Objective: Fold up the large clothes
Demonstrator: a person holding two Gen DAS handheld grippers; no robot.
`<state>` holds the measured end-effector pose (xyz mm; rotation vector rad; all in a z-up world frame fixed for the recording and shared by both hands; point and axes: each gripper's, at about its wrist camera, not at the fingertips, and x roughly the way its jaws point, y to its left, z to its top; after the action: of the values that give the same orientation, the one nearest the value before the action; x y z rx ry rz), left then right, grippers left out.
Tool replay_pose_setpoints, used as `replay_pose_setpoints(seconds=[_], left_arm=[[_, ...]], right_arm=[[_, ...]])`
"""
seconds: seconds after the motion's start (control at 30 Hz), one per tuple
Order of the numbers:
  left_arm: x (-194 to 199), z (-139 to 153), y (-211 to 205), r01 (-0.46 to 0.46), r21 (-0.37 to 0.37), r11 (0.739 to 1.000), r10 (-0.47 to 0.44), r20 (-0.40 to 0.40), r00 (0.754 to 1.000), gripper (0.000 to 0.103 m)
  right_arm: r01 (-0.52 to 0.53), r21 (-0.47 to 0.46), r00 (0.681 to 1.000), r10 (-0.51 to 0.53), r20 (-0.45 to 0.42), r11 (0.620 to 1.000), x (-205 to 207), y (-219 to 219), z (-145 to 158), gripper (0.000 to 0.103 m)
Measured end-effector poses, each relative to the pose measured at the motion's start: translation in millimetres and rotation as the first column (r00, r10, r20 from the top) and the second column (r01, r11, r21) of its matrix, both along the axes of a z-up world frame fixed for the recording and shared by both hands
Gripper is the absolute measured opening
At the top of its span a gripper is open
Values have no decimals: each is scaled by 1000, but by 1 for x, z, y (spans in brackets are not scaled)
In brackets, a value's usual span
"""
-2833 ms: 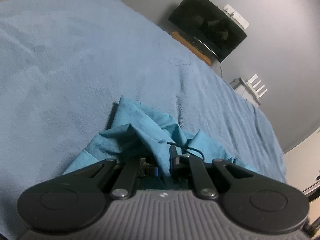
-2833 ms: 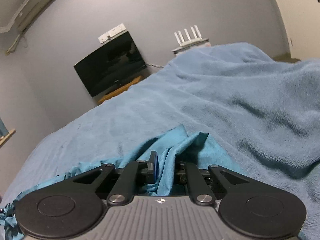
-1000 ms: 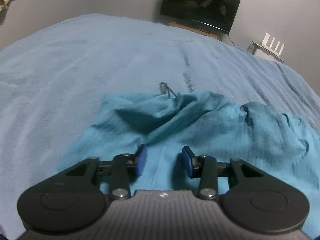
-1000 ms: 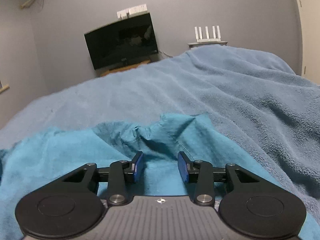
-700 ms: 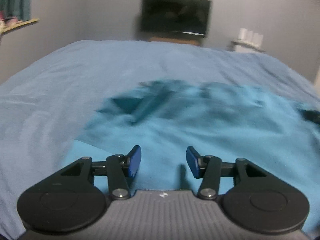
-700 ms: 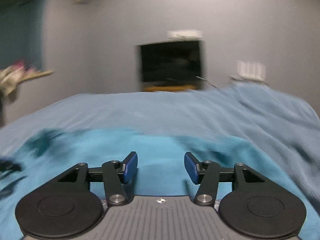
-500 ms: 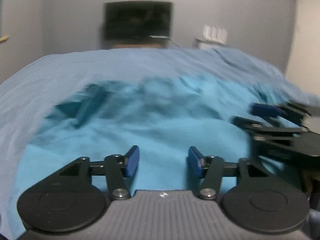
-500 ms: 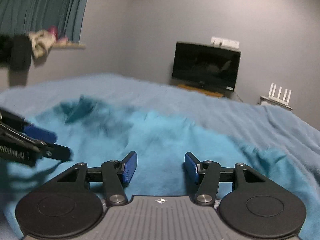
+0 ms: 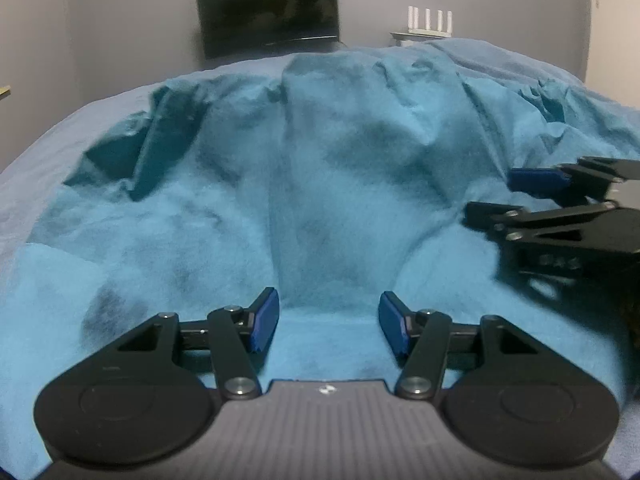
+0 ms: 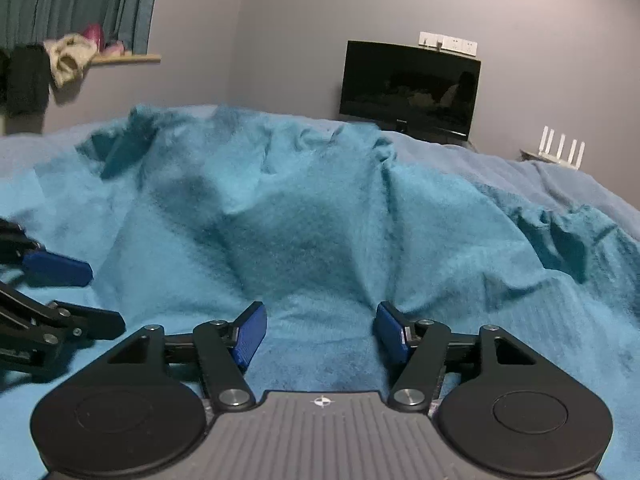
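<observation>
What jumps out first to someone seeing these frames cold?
The rumpled teal garment fills most of both views, spread over the paler blue blanket with folds bunched at its far edge. Next come the two grippers low over it: the left gripper and the right gripper, both open with nothing between the blue pads, each visible at the edge of the other's view. A dark TV stands against the grey back wall.
</observation>
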<state>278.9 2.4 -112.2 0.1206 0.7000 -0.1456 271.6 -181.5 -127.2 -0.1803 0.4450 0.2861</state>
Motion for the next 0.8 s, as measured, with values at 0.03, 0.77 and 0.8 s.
replay_pose_setpoints(seconds=[0.03,0.77,0.8], left_arm=[[-7,5,-1,-9,-8,1000,9,7,1000,56],[-112,31,23,-4,-67,998,5,13,1000,59],[-122,34,33,-20,-103,995,20,1,1000,59]], right_arm=[[1,21,1000,-1,3,1000,-9,-4,9,63],[245,334,966,-201,-163,910,-155,-77,37,76],[293,383,952,-232,-199,876,-164,-90,39,76]])
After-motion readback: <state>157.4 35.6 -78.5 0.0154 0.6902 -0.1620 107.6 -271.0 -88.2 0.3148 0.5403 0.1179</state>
